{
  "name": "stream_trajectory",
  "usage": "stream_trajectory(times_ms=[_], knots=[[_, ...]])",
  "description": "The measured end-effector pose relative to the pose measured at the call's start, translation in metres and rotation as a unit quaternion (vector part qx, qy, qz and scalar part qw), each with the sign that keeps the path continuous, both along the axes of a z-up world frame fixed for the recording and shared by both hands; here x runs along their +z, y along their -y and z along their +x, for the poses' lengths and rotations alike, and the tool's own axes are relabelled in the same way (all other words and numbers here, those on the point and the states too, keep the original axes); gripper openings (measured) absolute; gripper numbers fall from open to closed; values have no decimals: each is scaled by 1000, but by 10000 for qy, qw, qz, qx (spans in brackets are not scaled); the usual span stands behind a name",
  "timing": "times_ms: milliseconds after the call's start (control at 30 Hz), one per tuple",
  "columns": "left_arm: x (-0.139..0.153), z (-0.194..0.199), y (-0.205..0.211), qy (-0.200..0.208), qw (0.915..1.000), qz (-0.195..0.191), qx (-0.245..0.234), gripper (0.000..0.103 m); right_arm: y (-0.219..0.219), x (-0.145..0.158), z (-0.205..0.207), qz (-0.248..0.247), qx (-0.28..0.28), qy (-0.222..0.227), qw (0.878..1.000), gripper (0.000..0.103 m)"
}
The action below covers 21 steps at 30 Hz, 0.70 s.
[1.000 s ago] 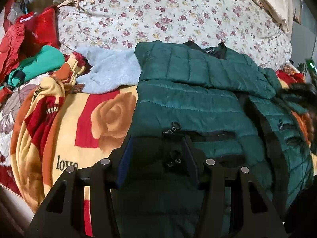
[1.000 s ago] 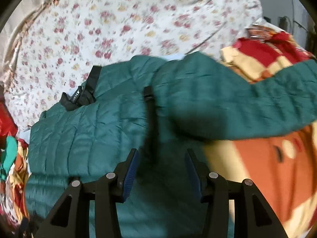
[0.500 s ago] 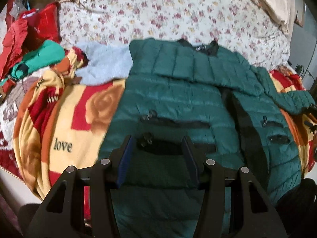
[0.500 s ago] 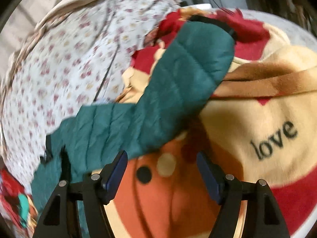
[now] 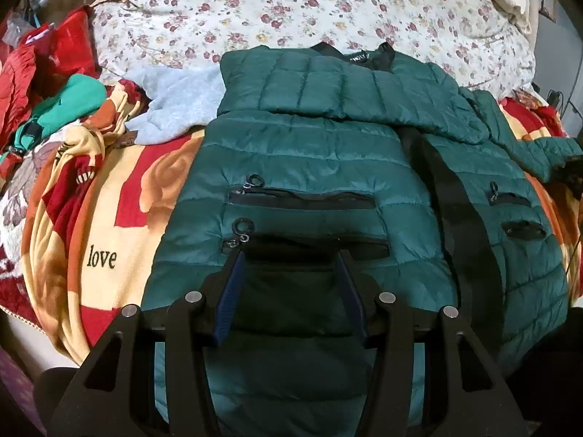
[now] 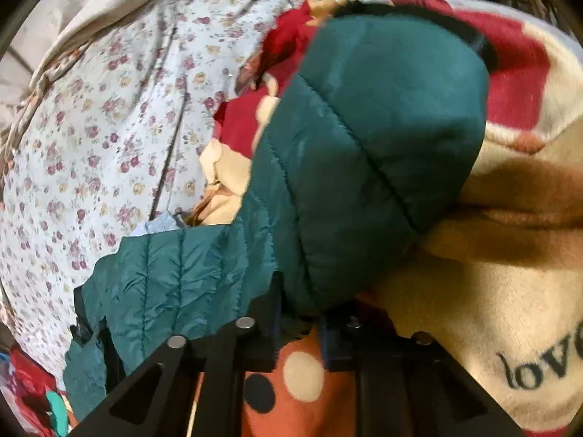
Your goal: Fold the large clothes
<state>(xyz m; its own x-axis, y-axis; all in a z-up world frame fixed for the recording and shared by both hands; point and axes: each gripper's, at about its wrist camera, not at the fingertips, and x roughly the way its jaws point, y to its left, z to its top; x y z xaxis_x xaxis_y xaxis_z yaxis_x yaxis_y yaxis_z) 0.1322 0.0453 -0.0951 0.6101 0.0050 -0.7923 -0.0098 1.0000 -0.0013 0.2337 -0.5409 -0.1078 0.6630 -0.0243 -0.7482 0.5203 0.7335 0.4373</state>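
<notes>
Left wrist view, from left to right: a crumpled red garment with a bright green cloth lying against it, then my yellow-and-red fleece blanket printed with roses and the word "love", and a pale grey knitted piece resting on its far edge. Just right of that lies the dark green quilted puffer jacket, spread front-up on the blanket, its black collar toward the white floral bedsheet, one sleeve folded across the chest. My left gripper hovers over the jacket's lower front, released, its blue-lined jaws wide apart with nothing between them.

In the right wrist view, the floral sheet fills the left, and the jacket's other green quilted sleeve stretches out across the blanket to the right. My right gripper is clenched on that sleeve, the padded fabric bunched between its jaws low in the frame.
</notes>
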Motion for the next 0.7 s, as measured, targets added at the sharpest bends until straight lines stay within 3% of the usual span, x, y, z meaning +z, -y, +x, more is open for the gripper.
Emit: stream_trajectory(times_ms=[167,367,567,667,700], knots=[[1,-5,-5,200,9998,48,-5,50,-41,33,4,-531,360,75,9979,10],[-4,-14,-13,444,9990,107,20,50,-131,82,23,-1101,1217,342,9858,9],[2,-21,-29,734,9972,40,94,50,-250,94,53,-1266,2281,396,9646,9],[2,-21,-39,739,9970,-120,191,50,-316,85,67,-1348,2932,338,9459,9],[2,-21,-43,742,9968,-164,231,50,-346,77,71,-1401,3289,269,9335,9]])
